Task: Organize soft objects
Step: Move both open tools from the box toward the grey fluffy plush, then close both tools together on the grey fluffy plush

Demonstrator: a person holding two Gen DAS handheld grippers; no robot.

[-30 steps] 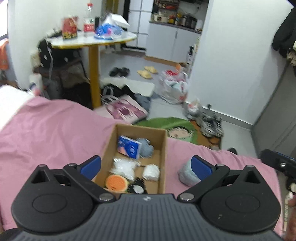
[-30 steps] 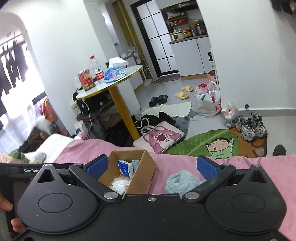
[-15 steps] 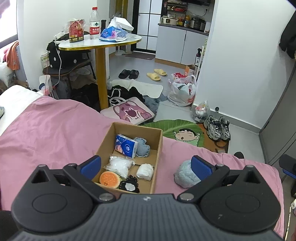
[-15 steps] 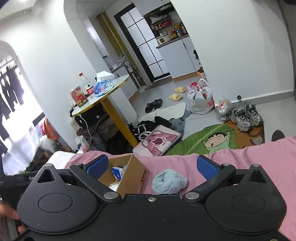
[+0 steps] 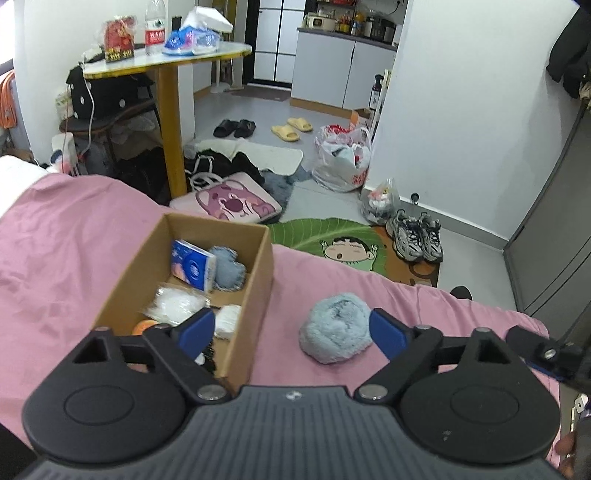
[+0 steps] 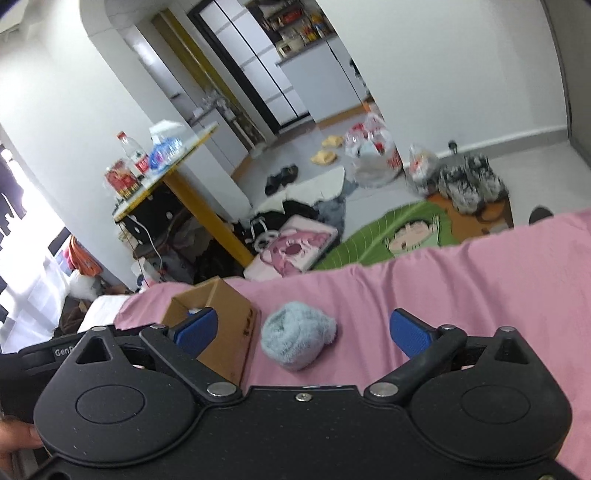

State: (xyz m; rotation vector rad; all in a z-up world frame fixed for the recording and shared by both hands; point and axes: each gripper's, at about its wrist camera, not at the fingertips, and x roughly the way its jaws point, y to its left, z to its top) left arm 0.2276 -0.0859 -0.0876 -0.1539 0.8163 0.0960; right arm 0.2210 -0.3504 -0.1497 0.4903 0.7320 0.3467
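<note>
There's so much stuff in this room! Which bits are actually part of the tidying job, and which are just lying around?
Part of the job:
- fluffy blue ball on the pink bedcover, outside the box
- cardboard box already holding soft items
- left claw and right claw, both open

Just lying about:
- grey sneakers
- yellow slippers
- plastic bag
- water bottle

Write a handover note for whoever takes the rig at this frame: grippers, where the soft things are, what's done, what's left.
Left gripper: open, empty, above the box edge.
Right gripper: open, empty, aimed at the fluffy blue ball.
Cardboard box on the pink sheet already holds a tissue pack, denim heart, white bag, white roll and an orange item.
Left: the ball, lying on the sheet beside the box; put it in.
</note>
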